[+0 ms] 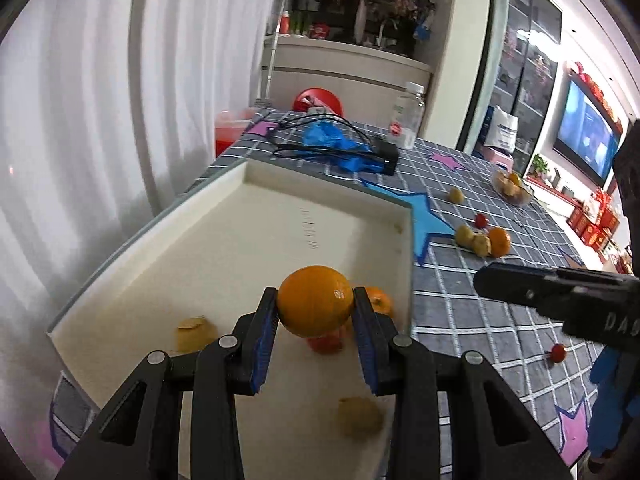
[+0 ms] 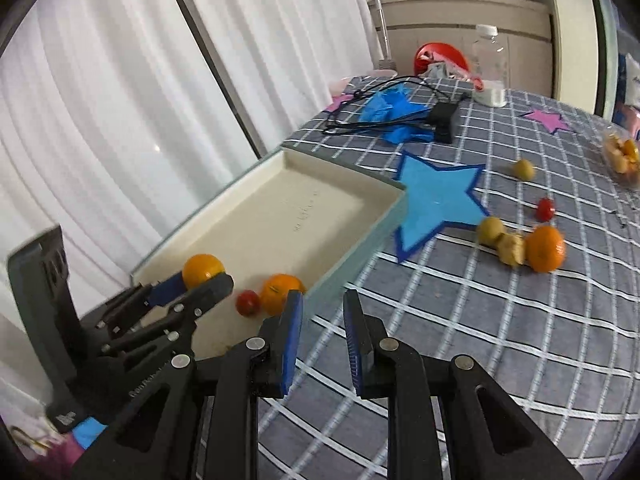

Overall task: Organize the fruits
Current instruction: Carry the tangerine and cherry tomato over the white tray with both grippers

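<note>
Fruits sit in two places: your left gripper [image 1: 315, 309] pinches an orange [image 1: 316, 299] between its blue pads above the cream tray [image 1: 320, 208], where a second orange [image 2: 280, 288], a red tomato [image 2: 248, 302] and two yellowish pieces lie on the floor. Your right gripper [image 2: 322, 340] is empty, its pads drawn as near together as they go, over the checked tablecloth [image 2: 500, 320]. From it, at two o'clock, another orange [image 2: 545, 249] touches a yellow fruit [image 2: 511, 249], with a small red fruit [image 2: 545, 209] just beyond
</note>
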### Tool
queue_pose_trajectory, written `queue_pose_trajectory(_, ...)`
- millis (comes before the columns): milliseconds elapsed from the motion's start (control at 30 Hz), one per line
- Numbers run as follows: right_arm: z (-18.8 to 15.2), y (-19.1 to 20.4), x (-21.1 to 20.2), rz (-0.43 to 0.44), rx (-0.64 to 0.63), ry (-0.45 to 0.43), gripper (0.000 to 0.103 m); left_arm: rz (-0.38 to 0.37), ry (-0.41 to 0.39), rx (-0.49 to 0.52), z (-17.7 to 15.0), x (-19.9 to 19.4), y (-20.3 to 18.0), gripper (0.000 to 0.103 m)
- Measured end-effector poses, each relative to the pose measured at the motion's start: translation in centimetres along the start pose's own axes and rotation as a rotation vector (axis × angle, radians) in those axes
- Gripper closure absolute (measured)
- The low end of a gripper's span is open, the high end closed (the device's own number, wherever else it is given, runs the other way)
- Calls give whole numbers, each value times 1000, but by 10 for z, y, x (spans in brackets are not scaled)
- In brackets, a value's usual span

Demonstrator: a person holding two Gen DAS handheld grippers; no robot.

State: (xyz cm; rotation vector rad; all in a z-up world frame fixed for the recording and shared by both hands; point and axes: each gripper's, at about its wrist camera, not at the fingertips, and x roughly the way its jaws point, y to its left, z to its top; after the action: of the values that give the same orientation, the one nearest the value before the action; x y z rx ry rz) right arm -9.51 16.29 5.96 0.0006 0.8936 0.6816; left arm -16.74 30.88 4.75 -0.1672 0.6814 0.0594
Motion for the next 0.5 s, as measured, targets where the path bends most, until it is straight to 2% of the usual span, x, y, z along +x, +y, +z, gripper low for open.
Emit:
queue_pose_trajectory(133, 11, 2, 5, 64, 38, 11, 80, 21, -9, -6, 0, 0, 8, 63)
queue_pose_trajectory(500, 27, 18, 26, 150, 77, 51, 80, 54, -9, -45, 1, 4, 33, 63)
